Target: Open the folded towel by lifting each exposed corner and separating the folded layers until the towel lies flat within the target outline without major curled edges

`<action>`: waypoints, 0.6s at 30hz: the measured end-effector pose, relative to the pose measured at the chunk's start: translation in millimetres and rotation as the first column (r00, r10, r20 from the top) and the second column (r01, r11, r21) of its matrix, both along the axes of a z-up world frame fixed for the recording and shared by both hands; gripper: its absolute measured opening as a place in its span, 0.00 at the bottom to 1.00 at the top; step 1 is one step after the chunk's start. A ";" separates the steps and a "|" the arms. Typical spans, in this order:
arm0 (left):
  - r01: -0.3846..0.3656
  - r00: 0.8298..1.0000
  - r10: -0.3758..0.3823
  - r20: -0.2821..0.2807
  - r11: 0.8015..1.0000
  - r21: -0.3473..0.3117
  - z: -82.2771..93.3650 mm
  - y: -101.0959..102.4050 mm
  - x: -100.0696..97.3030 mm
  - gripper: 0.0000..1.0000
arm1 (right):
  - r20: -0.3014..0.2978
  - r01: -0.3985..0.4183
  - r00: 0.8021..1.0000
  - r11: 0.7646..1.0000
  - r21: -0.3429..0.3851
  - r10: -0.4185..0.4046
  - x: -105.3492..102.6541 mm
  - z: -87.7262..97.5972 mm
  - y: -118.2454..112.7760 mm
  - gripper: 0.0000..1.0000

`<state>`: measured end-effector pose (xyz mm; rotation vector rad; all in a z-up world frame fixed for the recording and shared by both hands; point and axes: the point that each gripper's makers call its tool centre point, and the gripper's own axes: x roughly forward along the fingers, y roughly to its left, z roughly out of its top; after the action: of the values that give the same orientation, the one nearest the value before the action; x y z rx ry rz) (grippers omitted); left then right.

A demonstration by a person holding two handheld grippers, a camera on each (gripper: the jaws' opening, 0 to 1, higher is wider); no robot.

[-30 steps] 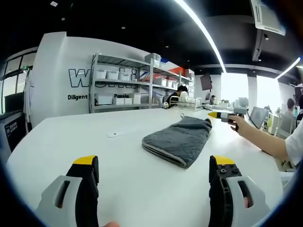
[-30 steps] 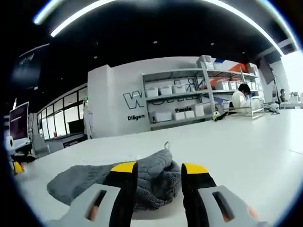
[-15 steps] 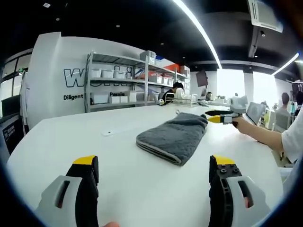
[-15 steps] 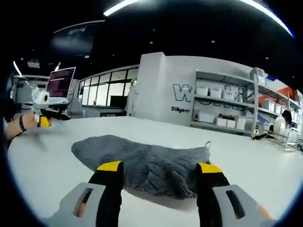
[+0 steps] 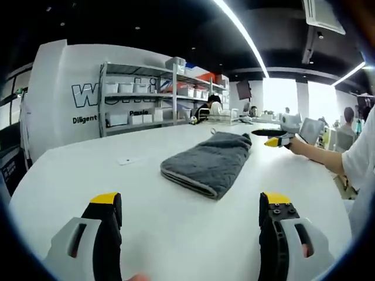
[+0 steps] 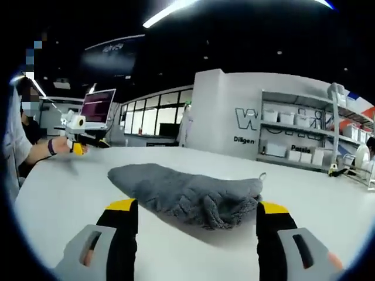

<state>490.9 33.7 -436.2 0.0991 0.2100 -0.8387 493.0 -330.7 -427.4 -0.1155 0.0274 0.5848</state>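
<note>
While still folded, lies towel point(image 5: 206, 164) lengthwise toward table's point(image 5: 88, 170) far edge; right gripper point(image 6: 199, 213) wider apart than before, left gripper point(image 5: 190, 211) apart.

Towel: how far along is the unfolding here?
Nothing looks done: the towel lies folded on the table. In hand: the right gripper is open, just short of its bunched end. The left gripper is open, well back. Every layer is left to open.
</note>
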 end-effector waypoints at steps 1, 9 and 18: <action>0.007 1.000 -0.007 0.000 1.000 -0.001 0.7 -0.9 -1.0 0.96 | 0.003 0.005 1.000 1.000 0.022 -0.005 -0.3 3.4 -0.2 0.91; 0.060 0.998 -0.060 0.005 0.998 0.005 3.3 -6.5 -7.8 0.97 | -0.014 0.000 1.000 0.998 0.061 0.001 -2.7 1.9 2.5 0.99; 0.053 0.998 -0.053 -0.019 0.998 -0.020 0.9 -2.7 -4.8 0.97 | -0.055 0.020 0.998 0.994 0.105 -0.014 4.4 -7.6 0.1 0.99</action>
<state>486.2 31.0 -435.3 0.0782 0.2178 -0.8948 497.4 -330.6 -435.0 0.0033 0.0501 0.5714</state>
